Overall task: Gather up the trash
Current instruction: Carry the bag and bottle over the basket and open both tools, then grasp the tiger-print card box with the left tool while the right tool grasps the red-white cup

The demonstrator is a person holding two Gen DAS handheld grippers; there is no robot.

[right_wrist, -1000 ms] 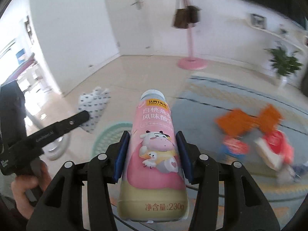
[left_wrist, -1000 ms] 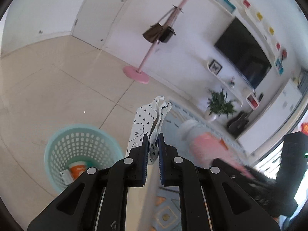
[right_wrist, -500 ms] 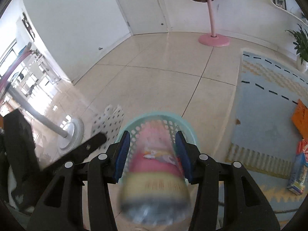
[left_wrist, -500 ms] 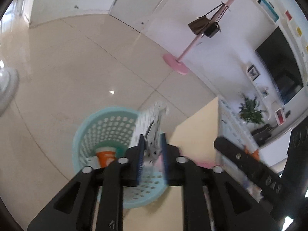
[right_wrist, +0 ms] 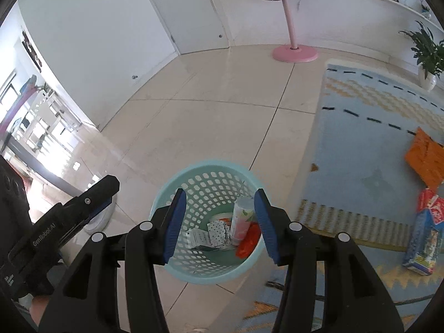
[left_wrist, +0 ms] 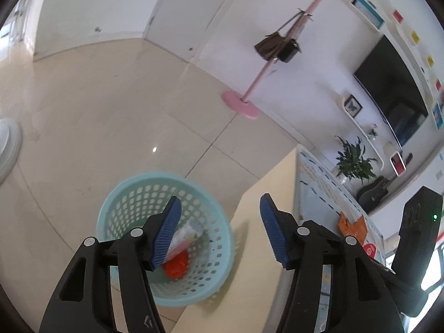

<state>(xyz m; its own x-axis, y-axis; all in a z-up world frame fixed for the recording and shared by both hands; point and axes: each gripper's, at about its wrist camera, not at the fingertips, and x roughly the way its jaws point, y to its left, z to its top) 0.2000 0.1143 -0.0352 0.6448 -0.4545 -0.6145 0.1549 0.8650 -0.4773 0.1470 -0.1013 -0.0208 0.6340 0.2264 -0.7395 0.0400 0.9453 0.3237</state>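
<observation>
A light teal perforated basket stands on the tiled floor; it also shows in the left wrist view. Inside lie a pink milk bottle, a white wrapper with black dots, an orange-red packet and other scraps. In the left wrist view the bottle and orange-red packet show too. My right gripper is open and empty right above the basket. My left gripper is open and empty over the basket's right rim.
A blue patterned rug lies right of the basket with an orange packet and a red-and-blue carton on it. A pink coat stand, a potted plant and a white fan base stand around.
Both grippers opened over the basket. The pink bottle left my right gripper and the dotted wrapper left my left gripper; both now lie in the basket.
</observation>
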